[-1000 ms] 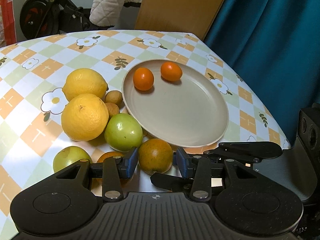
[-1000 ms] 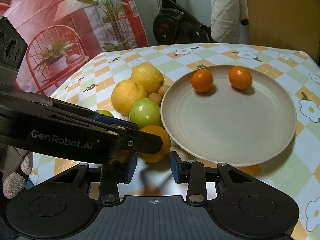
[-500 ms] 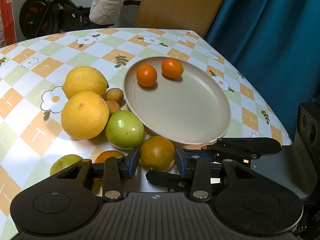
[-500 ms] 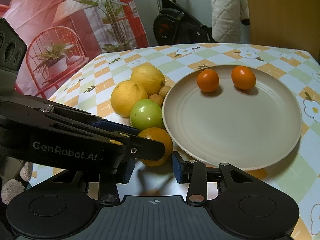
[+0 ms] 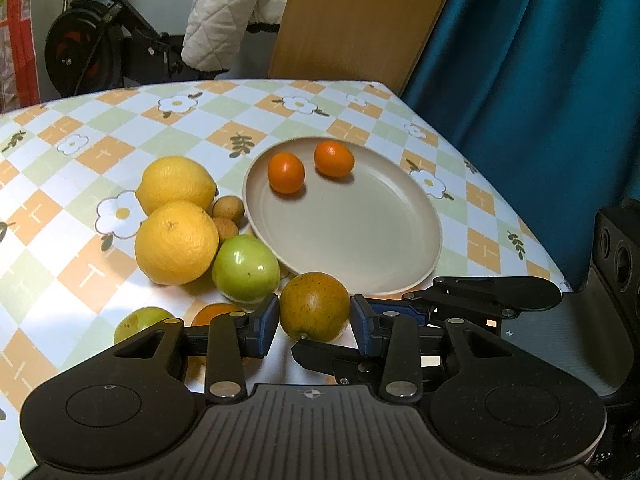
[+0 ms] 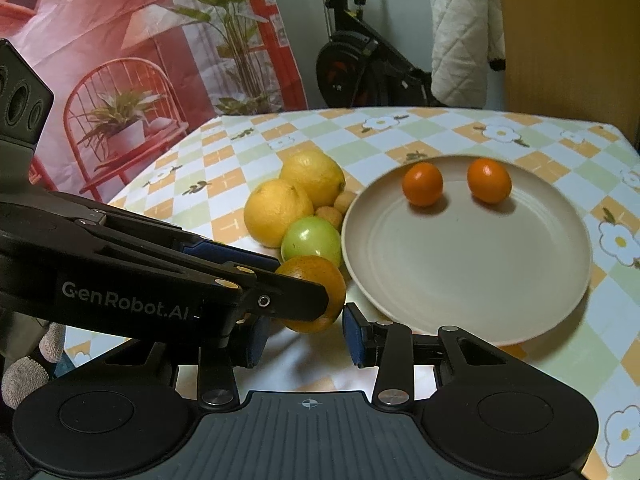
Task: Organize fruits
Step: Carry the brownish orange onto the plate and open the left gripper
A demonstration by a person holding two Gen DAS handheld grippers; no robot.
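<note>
A: Left gripper status?

B: Clamped on the speckled orange. Both blue pads press its sides. In the right wrist view that orange hangs just off the near-left rim of the plate, half hidden by the left gripper's finger.

A: Is it off the table?

B: Can't tell for sure. In the left view it sits just in front of the plate rim, the tablecloth under it.

A: Right gripper?

B: Jaws part open, nothing between them. It hovers by the plate's near rim, just beside the held orange.

A: What's on the plate?

B: 2 small mandarins, side by side at the far side, not touching. The rest of the plate is bare.

A: And left of the plate?

B: 2 lemons touching each other, 2 small tan fruits wedged between the lemons and the plate rim, and 1 green apple against the rim. Further left and nearer the camera sit another green fruit and an orange one, both partly hidden by the left gripper's arm.
</note>
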